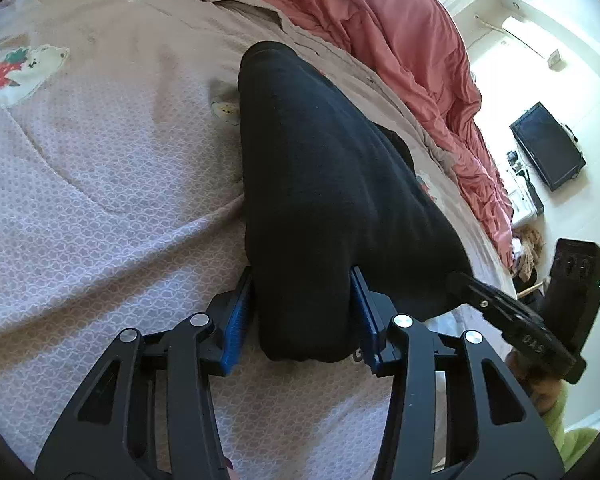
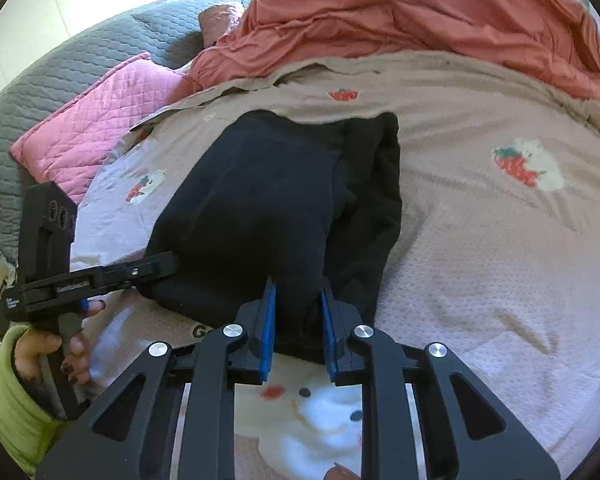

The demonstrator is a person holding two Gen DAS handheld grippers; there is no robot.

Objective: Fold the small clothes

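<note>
Black fabric, a small dark garment (image 1: 324, 184), lies on the bed's patterned pinkish cover (image 1: 100, 200), already doubled over on itself so that one layer sits on another; what kind of garment it is cannot be told. Its long axis runs straight away from both claws, from the near hem toward the salmon duvet (image 1: 400, 40) heaped at the far side of the bed. The near edge is the end that matters: both claws bite it side by side. The left claw (image 1: 306, 312) has a thick bunched fold between its blue pads (image 1: 238, 312), which press on the cloth from either side, so it grips the garment's near left corner. The right claw (image 2: 300, 320) is closed narrowly on a thinner pinch of the same edge, nearer the right corner, and seen from the left wrist it (image 1: 464, 280) sits just beside the left one, touching the cloth. Neither hand is nearer than the other; they hold one hem at two points. My judgement is that the coming move carries this near edge forward along the long axis, over the far end, to halve the length. A person's hand (image 2: 66, 344) in a lime-green sleeve (image 2: 8, 400) holds the left tool's handle, with a pink quilted pillow (image 2: 100, 120) and grey quilt (image 2: 60, 68) beyond.
</note>
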